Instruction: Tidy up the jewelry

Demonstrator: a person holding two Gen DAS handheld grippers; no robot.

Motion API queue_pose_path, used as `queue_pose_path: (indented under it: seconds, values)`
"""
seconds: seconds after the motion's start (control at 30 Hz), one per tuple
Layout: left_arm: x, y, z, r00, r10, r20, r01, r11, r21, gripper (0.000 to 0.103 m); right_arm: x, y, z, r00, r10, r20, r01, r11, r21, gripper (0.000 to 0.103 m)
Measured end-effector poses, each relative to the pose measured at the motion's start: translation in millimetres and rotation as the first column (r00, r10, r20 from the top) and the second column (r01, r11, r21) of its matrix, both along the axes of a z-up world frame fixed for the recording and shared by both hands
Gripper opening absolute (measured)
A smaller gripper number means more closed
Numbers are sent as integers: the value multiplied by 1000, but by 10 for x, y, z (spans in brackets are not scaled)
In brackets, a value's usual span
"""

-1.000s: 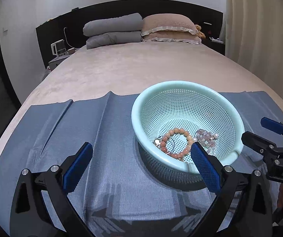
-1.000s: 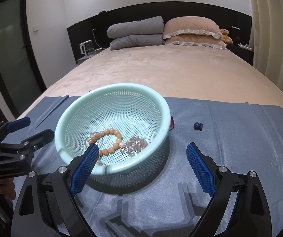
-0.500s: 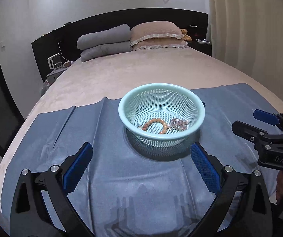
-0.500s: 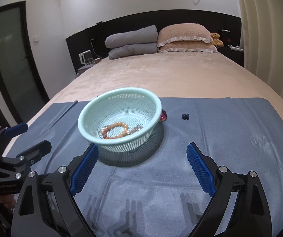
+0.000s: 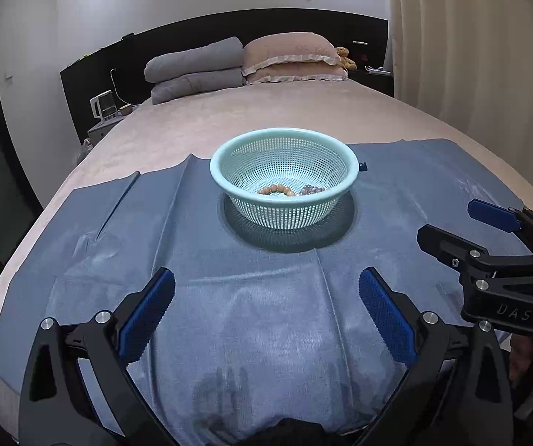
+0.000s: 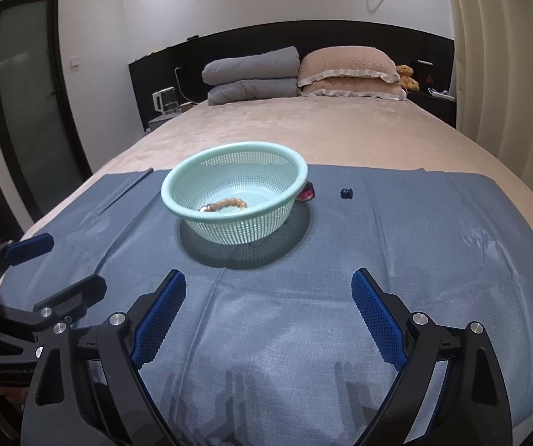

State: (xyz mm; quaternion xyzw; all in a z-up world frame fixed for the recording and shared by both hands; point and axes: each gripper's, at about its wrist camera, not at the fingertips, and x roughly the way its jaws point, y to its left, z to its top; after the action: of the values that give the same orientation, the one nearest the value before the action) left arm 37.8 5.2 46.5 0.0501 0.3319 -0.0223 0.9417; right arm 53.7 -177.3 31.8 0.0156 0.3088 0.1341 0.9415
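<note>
Left gripper (image 5: 266,310): black plastic frame, 2 angled arms, silver round screw heads, blue ridged pads (image 5: 146,314) on inner faces. Right gripper (image 6: 268,319): same black build, blue textured pads (image 6: 376,319), silver screws. White "DAS" lettering on the right gripper's side body. Bit of bare skin, fingers (image 5: 526,353), under that body.

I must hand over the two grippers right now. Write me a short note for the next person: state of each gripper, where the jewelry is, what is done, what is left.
Left gripper: jaws open, empty, above the blue cloth.
Right gripper: jaws open, empty, on the near side of the basket.
Basket: mid-cloth; holds the bead bracelet and a sparkly piece.
Left to do: a red piece lies against the basket's far right side, and a small dark blue piece lies on the cloth further right. Both probably go into the basket.
</note>
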Motion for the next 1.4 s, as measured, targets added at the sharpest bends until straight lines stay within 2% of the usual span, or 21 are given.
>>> queue_pose_path:
  seconds: [0.2,0.47,0.7,1.03,1.23,1.4]
  values:
    - [-30,-11,-88,999,34,-15,-34,999,4,97,16,-61,-110,999,-19,-38,21,998,50,86]
    - [-101,29,-148,998,63,-12,-63,998,4,97,40,17,-216,996,-41,-76,41,999,0,86]
    - [-143,10,-149,997,73,-2,-73,997,0,97,-39,111,-192,998,-42,-36,40,998,-57,86]
    - [-202,195,-179,995,100,-15,-101,990,-101,97,-175,234,-142,999,-36,38,41,990,-134,86]
    - [-244,139,-170,997,79,6,-78,994,-78,97,-225,268,-128,998,-34,61,43,988,-150,87]
    - [-266,98,-156,998,60,16,-59,996,-60,97,-233,227,-126,998,-34,57,41,991,-128,87]
